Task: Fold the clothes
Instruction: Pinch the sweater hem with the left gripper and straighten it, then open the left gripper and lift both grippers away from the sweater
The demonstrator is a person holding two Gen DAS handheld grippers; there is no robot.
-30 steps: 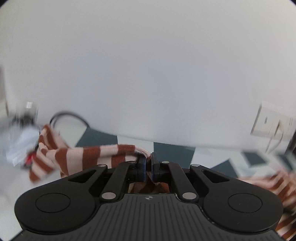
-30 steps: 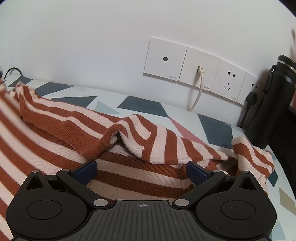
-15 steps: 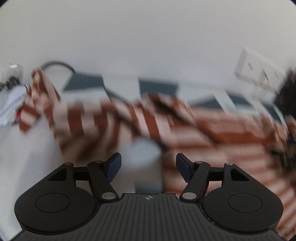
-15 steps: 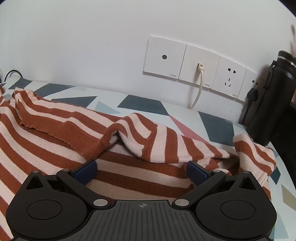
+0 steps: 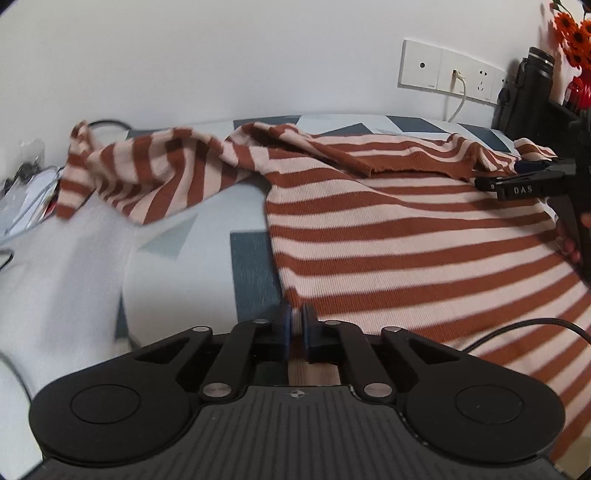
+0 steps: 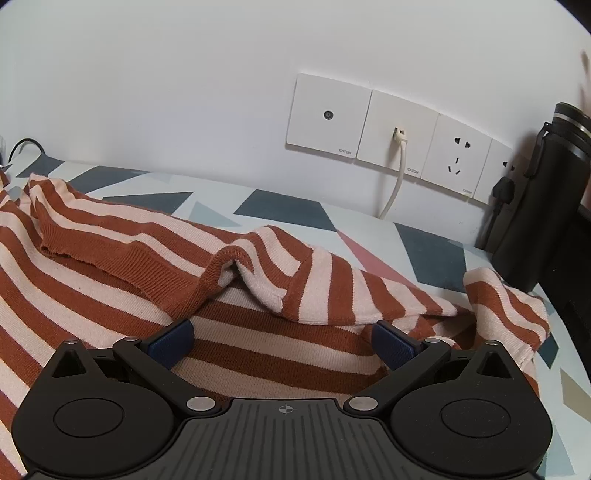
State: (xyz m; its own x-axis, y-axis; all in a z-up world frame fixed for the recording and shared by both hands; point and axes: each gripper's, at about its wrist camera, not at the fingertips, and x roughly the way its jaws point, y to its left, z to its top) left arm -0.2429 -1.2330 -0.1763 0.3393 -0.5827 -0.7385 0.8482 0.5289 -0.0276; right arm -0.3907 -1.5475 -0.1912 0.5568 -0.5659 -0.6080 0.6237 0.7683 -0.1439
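Observation:
A rust-and-cream striped sweater (image 5: pixel 399 229) lies spread on a table with a geometric-patterned cloth (image 5: pixel 251 273). Its left sleeve (image 5: pixel 147 173) trails toward the far left. My left gripper (image 5: pixel 295 328) is shut at the sweater's lower left hem edge, with the fabric pinched between the blue pads. My right gripper (image 6: pixel 282 341) is open and hovers over the sweater (image 6: pixel 110 295) near the collar and the folded-over right sleeve (image 6: pixel 332 288). It also shows at the right edge of the left wrist view (image 5: pixel 524 181).
A row of wall sockets (image 6: pixel 399 136) with a white cable plugged in sits behind the table. A black bottle (image 6: pixel 546 206) stands at the back right. Orange flowers (image 5: pixel 572 29) are at the far right. Clutter and a black cable (image 5: pixel 33 177) lie at the far left.
My left gripper let go of the sleeve, swung back to the near hem and shut on it. My right gripper stayed open over the sweater and barely moved.

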